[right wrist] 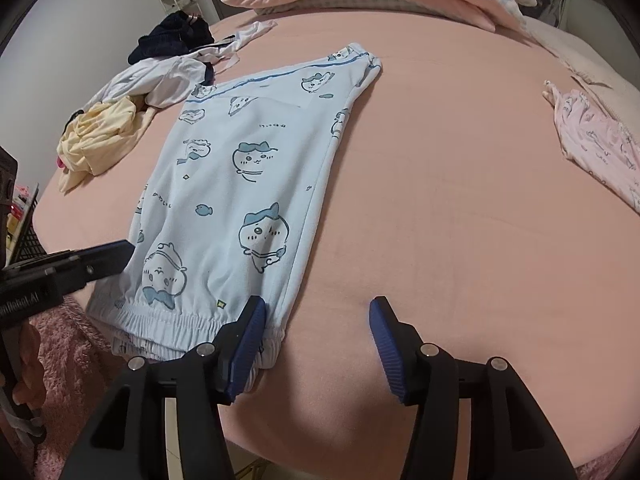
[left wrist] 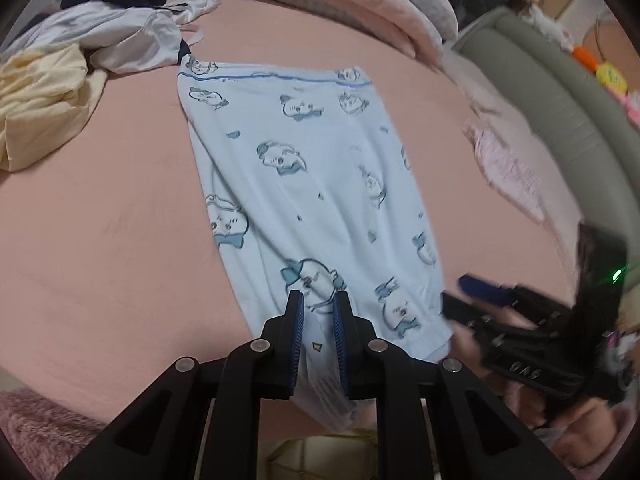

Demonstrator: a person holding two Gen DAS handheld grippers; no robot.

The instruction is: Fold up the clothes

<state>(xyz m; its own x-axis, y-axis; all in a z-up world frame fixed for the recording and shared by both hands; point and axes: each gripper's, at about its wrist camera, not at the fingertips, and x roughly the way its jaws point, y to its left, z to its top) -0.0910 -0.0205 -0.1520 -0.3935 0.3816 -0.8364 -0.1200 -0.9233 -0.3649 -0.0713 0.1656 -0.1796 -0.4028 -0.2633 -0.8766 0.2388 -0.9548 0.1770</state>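
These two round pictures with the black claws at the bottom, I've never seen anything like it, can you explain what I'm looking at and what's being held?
A person holds a hand-operated gripper in each hand; there is no robot. Each gripper carries a wide-angle camera looking along its two fingers, so each picture is that gripper's own view.

In the left wrist view, the left gripper is shut on the near end of the light blue printed pants. The right gripper shows at that picture's right edge.

In the right wrist view, the right gripper is open. One pad lies over the pants' elastic cuff, and nothing is pinched.

The pants lie flat on a pink bed. Farther back sit a cream garment, a white garment and a dark garment. A pink printed garment lies to the right.
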